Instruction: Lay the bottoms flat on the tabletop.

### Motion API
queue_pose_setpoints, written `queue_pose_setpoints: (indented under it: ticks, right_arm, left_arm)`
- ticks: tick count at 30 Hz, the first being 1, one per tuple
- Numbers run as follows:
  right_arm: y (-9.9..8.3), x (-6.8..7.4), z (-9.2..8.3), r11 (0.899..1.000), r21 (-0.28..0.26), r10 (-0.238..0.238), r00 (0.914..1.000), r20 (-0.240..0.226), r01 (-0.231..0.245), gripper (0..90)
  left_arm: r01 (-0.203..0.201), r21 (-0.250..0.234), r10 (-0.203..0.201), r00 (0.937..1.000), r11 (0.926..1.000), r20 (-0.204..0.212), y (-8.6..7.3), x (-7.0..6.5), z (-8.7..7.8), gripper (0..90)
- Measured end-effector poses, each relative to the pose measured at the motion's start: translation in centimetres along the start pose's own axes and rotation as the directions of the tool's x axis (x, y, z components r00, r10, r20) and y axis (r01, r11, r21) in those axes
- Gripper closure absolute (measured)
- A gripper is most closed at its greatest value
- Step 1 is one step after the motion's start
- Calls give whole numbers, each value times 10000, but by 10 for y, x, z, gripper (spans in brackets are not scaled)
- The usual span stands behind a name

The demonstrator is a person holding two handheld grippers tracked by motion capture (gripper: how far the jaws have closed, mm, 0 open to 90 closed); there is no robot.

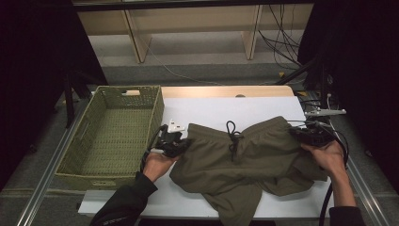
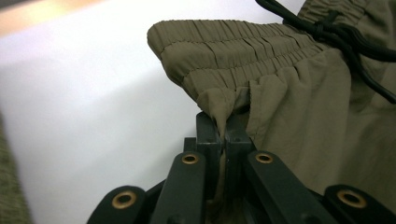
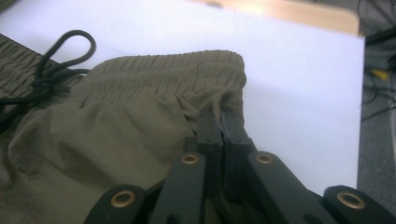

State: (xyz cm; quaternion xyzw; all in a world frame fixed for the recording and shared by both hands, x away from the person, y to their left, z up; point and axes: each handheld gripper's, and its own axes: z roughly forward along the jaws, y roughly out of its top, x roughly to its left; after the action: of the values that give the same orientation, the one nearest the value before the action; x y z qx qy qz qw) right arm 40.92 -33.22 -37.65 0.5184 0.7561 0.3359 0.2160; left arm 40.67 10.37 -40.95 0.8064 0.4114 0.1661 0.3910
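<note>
Item: one pair of olive-green thin woven shorts with a gathered elastic waistband (image 1: 244,155), lying spread on the white-topped counter (image 1: 211,106), just beside the right wall of the olive-green woven rectangular basket (image 1: 110,132) with cut-out handles. Black knotted drawstring cord (image 1: 233,136) sits at mid-waistband, farther from the basket than the nearer waistband corner. Handling, judged: light, limp, fully soft; it should sag and drape between any two hold points, and the smooth cloth may slip out of a shallow pinch. Best hold points: the two waistband corners, where the elastic gathers give thickness and bite; the cord is a poor hold, liable to pull through or loosen its knot. Present hold: left gripper (image 2: 225,133), at the waistband corner nearest the basket, fingers (image 2: 208,135) pressed together on a fold of cloth just below the elastic; right gripper (image 3: 219,126), at the waistband corner farthest from the basket, fingers (image 3: 235,133) likewise pinching a fold at the elastic edge. Both corners appear raised slightly off the counter. Obscured: the leg hems bunch and droop over the counter's near edge, well away from the basket, so their layout cannot be read; how deep the cloth sits between either pair of fingers is hidden; the right gripper in the high view is dark and half covered by the person's hand (image 1: 329,157); the surrounding room is in shadow.
</note>
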Motion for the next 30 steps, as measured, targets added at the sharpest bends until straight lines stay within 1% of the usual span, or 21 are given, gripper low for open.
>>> queue_pose_setpoints:
  ticks: [1, 3, 5, 7, 10, 13, 17, 19, 20, 25, 28, 30]
  right_arm:
    - [2, 1, 0, 10000, -70, -27, 10000, 42, 28, 886]
    - [7, 3, -1, 9996, -275, -107, 9999, 81, 109, 886]
    - [12, 5, -2, 9990, -392, -191, 9997, 127, 196, 886]
    - [18, 7, -1, 9981, -546, -271, 9995, 156, 279, 886]
    - [27, 10, 0, 9973, -687, -245, 9995, 194, 258, 886]
    - [37, 12, 3, 9977, -615, -274, 9994, 220, 287, 885]
    - [49, 15, 9, 9976, -470, -489, 9983, 307, 503, 884]
    - [54, 17, 12, 9976, -415, -540, 9979, 343, 554, 883]
    - [57, 18, 13, 9977, -396, -536, 9979, 368, 550, 883]
    - [70, 21, 19, 9974, -470, -528, 9976, 458, 550, 884]
    - [77, 21, 24, 9977, -534, -400, 9980, 499, 426, 884]
    - [82, 21, 27, 9976, -603, -311, 9982, 519, 342, 883]
  left_arm:
    - [67, -168, -68, 10000, 9998, -41, 3, 2, -4, 874]
    - [75, -272, -77, 9999, 9996, -76, 6, 5, -8, 875]
    - [172, -408, -176, 9998, 9990, -97, 9, 8, -11, 874]
    - [193, -455, -200, 9997, 9988, -134, 12, 10, -13, 874]
    - [273, -562, -282, 9995, 9980, -143, 18, 14, -15, 875]
    - [265, -627, -278, 9994, 9977, -198, 24, 17, -17, 875]
    - [491, -884, -514, 9984, 9949, -242, 33, 27, -23, 876]
    - [554, -892, -583, 9978, 9945, -311, 38, 32, -25, 876]
    - [629, -920, -663, 9972, 9938, -352, 41, 34, -25, 876]
    - [657, -896, -708, 9960, 9938, -543, 52, 44, -26, 876]
    - [840, -918, -898, 9941, 9922, -604, 58, 52, -24, 876]
    - [892, -947, -959, 9930, 9915, -689, 63, 55, -23, 876]
